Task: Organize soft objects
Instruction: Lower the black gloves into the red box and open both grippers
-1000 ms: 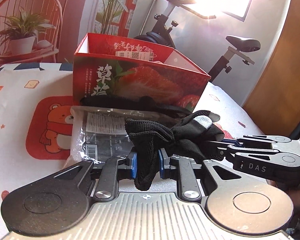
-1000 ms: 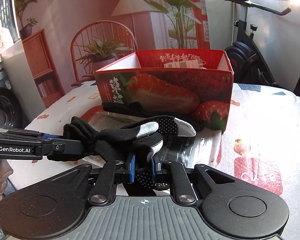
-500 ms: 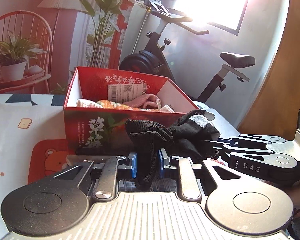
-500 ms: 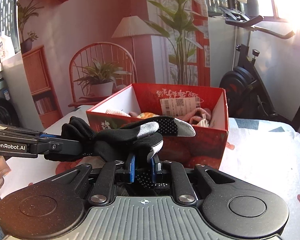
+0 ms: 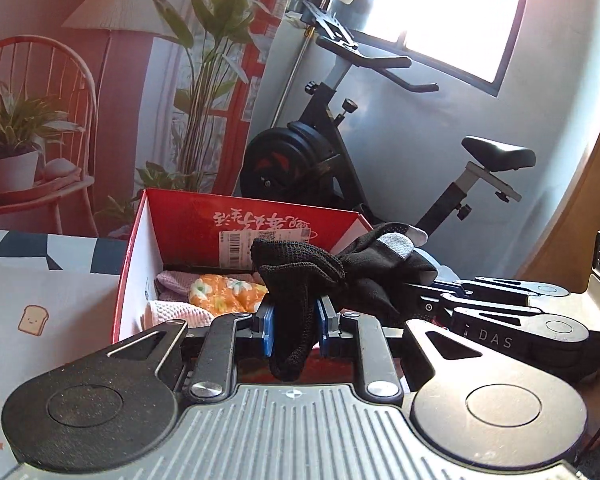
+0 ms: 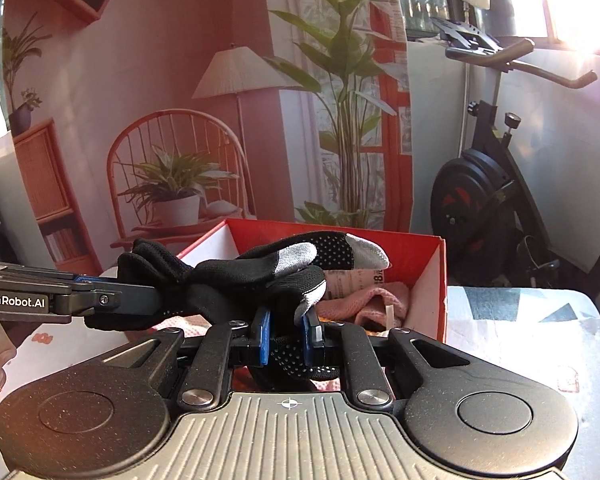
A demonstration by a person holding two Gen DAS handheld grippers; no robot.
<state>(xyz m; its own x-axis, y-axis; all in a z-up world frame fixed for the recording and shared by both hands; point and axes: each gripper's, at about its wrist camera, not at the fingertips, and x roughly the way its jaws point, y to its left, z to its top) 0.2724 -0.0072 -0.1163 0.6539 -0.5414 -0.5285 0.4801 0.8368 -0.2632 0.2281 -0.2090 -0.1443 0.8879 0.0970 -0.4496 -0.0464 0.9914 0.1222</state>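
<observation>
You have the black glove stretched sideways between both grippers: left gripper and right gripper are each clamped on an end. The red box lies just ahead, below it.

one black glove, one red box, two tools

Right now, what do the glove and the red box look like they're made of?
Glove: black knit fabric, matte, with raised grip dots and grey fingertip patches; it sags limp between the left gripper and right gripper. Red box: likely printed cardboard, slightly glossy outside, plain white inside, thin straight walls with folded corners.
</observation>
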